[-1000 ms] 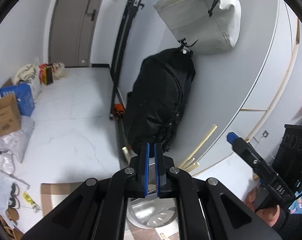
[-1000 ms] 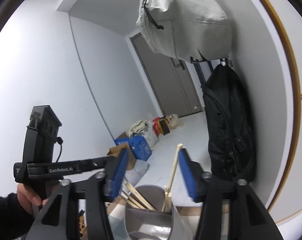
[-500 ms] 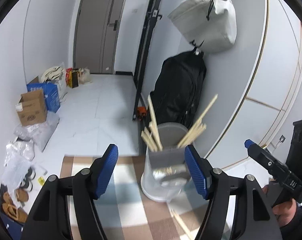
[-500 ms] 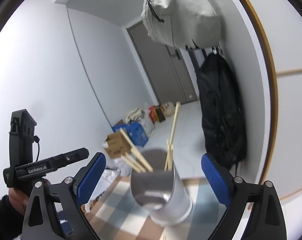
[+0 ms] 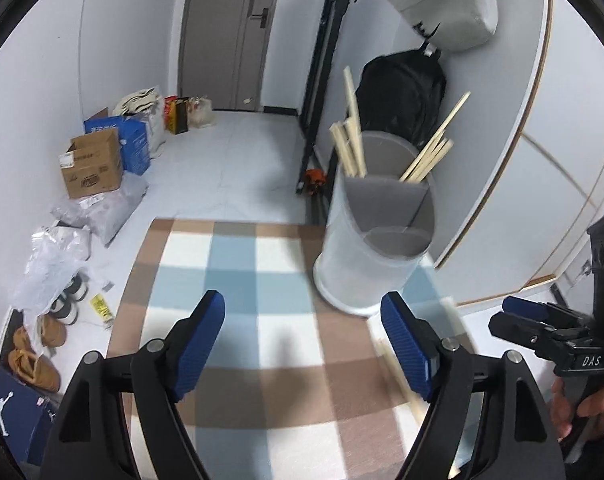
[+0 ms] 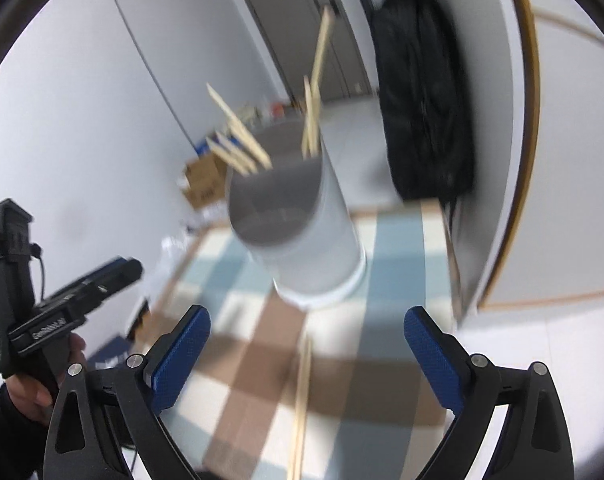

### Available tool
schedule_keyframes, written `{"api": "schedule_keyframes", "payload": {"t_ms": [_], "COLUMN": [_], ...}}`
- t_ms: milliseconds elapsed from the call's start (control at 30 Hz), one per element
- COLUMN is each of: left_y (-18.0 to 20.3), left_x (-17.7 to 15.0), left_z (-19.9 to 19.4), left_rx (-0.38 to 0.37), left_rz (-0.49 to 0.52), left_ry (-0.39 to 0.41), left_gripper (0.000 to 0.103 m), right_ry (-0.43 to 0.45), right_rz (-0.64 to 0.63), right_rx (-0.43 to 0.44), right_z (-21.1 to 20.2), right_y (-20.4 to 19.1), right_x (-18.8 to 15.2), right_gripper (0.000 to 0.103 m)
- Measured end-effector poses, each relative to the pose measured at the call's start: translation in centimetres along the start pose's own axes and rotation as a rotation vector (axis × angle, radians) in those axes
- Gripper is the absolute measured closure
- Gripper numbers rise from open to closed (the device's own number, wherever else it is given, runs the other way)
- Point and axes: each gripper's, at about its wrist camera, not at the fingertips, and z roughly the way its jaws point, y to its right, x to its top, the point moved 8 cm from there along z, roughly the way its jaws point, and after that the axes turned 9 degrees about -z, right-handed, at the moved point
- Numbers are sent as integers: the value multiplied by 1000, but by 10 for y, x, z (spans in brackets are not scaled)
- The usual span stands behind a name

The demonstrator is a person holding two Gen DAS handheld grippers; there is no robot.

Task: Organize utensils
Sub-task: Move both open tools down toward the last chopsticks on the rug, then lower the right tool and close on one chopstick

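Both tongs are spread with nothing between them; the left gripper (image 5: pixel 303 338) has just been opening. Loose chopsticks (image 6: pixel 302 400) lie on the checked cloth (image 5: pixel 238 272) just in front of the holder (image 5: pixel 375 236). Best to pinch one stick mid-length. Behind the holder hangs a black backpack (image 5: pixel 401 96).

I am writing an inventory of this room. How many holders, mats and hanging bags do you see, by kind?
Holder: 1
Mat: 1
Hanging bags: 2, one black and one grey
Total: 4
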Motion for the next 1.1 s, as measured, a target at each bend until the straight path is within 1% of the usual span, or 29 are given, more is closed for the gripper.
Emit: {"api": "schedule_keyframes", "payload": {"t_ms": [67,100,167,233,300,400,433,467,567,733,867,933,967,1033,1100], "left_y": [-2,-2,-4,-5,-8,-13,-15,-17,-21,-19,-15,-12,-11,-10,-9], "left_x": [-5,-6,-6,-8,-9,-12,-14,-15,-15,-16,-18,-19,-20,-21,-21], "left_z": [4,4,3,1,-1,1,2,3,8,8,9,8,8,9,10], "left_rx": [5,4,10,0,-2,-3,2,2,3,-8,-14,-17,-17,-14,-12], "left_rz": [-6,-7,-3,-6,-9,-19,-22,-27,-43,-50,-43,-38,-34,-28,-24], "left_ry": [-27,-34,-31,-37,-37,-50,-50,-54,-66,-75,-84,-86,-87,-90,-96], "left_gripper": [26,26,26,26,26,26,26,26,26,26,26,26,26,26,26], "right_ry": [-70,-110,-185,-230,-275,-301,-306,-309,-327,-317,-322,-327,-348,-340,-341], "right_rz": [-14,-34,-82,-114,-140,-174,-188,-199,-218,-225,-244,-274,-296,-333,-325], "right_rx": [-10,-6,-35,-38,-48,-67,-79,-91,-120,-139,-158,-168,-181,-201,-201], "right_z": [14,22,39,53,68,80,82,85,89,88,89,90,92,94,96], "right_y": [-1,-4,-7,-10,-12,-16,-16,-16,-15,-13,-13,-16,-18,-24,-25], "right_x": [-12,-19,-31,-39,-46,-53,-54,-54,-57,-54,-53,-53,-56,-55,-53], "right_gripper": [20,30,34,51,55,57,61,63,64,68,68,68,68,69,69]}}
